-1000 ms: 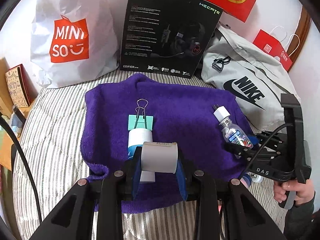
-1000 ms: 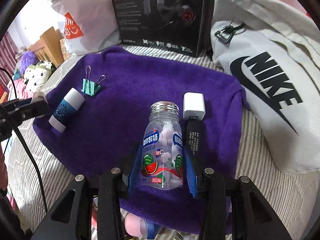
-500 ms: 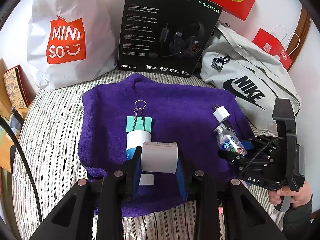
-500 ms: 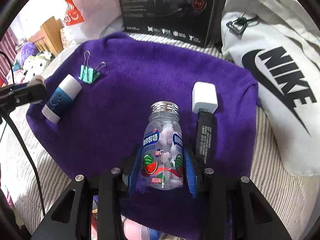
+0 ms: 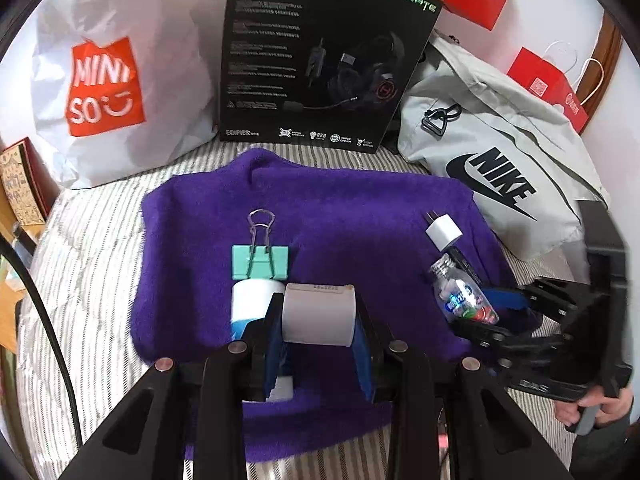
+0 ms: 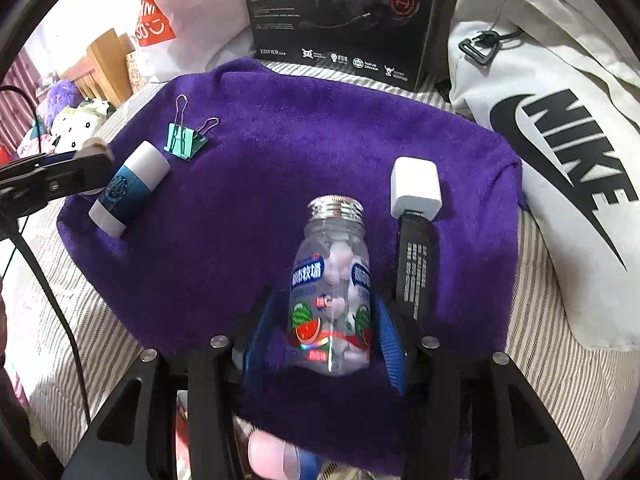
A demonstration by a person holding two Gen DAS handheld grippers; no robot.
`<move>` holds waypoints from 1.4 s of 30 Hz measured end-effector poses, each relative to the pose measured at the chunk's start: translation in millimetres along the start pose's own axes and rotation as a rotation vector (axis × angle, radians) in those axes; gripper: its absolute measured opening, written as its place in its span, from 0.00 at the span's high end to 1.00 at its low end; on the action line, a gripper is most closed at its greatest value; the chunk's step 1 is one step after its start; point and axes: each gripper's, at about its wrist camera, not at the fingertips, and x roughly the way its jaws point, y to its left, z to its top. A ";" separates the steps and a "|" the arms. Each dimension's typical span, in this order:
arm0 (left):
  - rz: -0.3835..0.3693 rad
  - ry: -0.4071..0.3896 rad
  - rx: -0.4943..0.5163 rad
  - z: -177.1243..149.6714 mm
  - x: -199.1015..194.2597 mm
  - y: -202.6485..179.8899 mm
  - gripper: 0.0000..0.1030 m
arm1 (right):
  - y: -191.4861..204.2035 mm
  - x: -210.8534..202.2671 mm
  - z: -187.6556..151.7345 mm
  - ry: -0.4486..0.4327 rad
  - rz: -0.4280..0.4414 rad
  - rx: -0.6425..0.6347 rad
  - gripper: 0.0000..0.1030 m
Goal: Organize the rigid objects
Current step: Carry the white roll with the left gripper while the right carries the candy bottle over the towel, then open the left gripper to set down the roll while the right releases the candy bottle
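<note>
My left gripper [image 5: 318, 320] is shut on a grey-white cylinder [image 5: 319, 314], held above the near edge of the purple towel [image 5: 352, 216]. Just beyond it lie a blue-and-white tube [image 5: 250, 306] and a teal binder clip [image 5: 260, 260]. My right gripper [image 6: 330, 332] is shut on a clear candy bottle [image 6: 332, 280] with a watermelon label, low over the towel's right side. A white charger plug [image 6: 416, 188] and a black stick [image 6: 414, 264] lie right of the bottle. The tube [image 6: 128, 186] and clip [image 6: 184, 140] show at left in the right wrist view.
A black headset box [image 5: 324, 60] stands behind the towel, with a white Miniso bag [image 5: 104, 80] to its left and a grey Nike bag [image 5: 496, 168] to its right. Red paper bags [image 5: 548, 88] stand at far right. The towel lies on striped bedding [image 5: 92, 240].
My right gripper has drawn back toward the towel's near right edge with the bottle. My left gripper has pulled back slightly with the cylinder.
</note>
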 end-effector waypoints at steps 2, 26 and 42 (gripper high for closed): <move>-0.010 0.001 -0.003 3.6 7.4 -1.9 0.71 | -2.6 -7.1 -2.2 -0.003 -0.011 0.009 0.52; 0.127 0.074 0.085 15.6 73.9 -25.8 0.71 | -37.5 -67.6 -37.9 -0.088 -0.029 0.108 0.47; 0.157 0.096 0.137 14.4 79.7 -31.7 0.51 | -37.5 -76.1 -49.4 -0.083 -0.049 0.121 0.47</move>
